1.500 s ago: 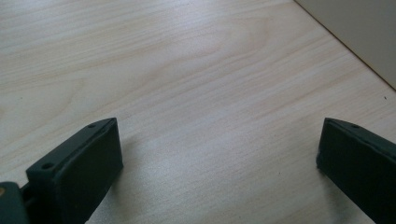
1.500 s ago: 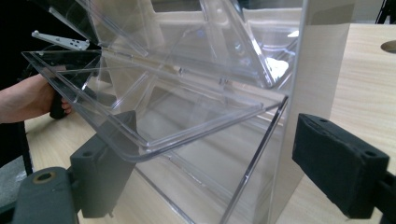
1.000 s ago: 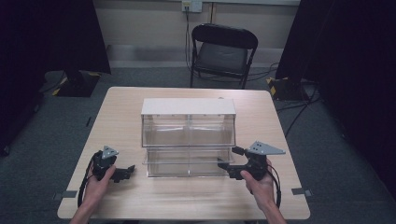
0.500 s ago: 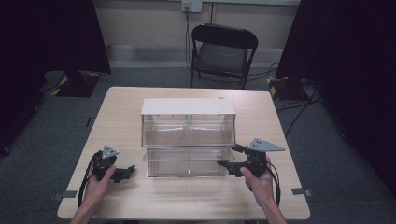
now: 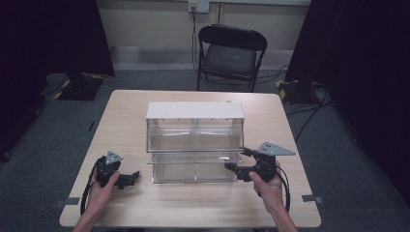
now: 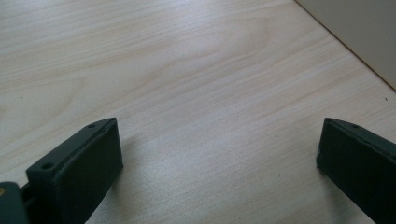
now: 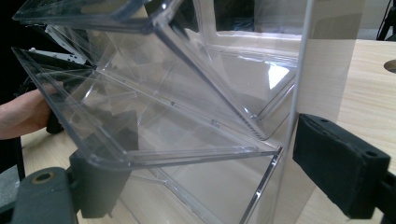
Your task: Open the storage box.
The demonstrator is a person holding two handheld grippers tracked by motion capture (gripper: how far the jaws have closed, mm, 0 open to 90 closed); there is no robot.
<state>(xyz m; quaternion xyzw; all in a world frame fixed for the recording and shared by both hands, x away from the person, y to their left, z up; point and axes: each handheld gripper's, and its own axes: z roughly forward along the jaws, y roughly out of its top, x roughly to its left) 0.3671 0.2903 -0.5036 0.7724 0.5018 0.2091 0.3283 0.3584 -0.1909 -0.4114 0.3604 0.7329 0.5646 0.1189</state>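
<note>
Glossy clear plastic bin cabinet (image 5: 195, 145), matt pale wood-grain table (image 5: 290, 212), matt black tongs (image 5: 234, 162)

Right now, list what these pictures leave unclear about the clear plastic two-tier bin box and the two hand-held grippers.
- Right hand-held gripper, high view: too small to tell whether its pads press the clear plastic two-tier bin box.
- Right gripper view: one jaw sits behind the tilted clear flap; reflections blur any contact.
- Left hand-held gripper, left gripper view: both jaws cut off by the frame's edges.
- Bin contents: glare hides them.
</note>
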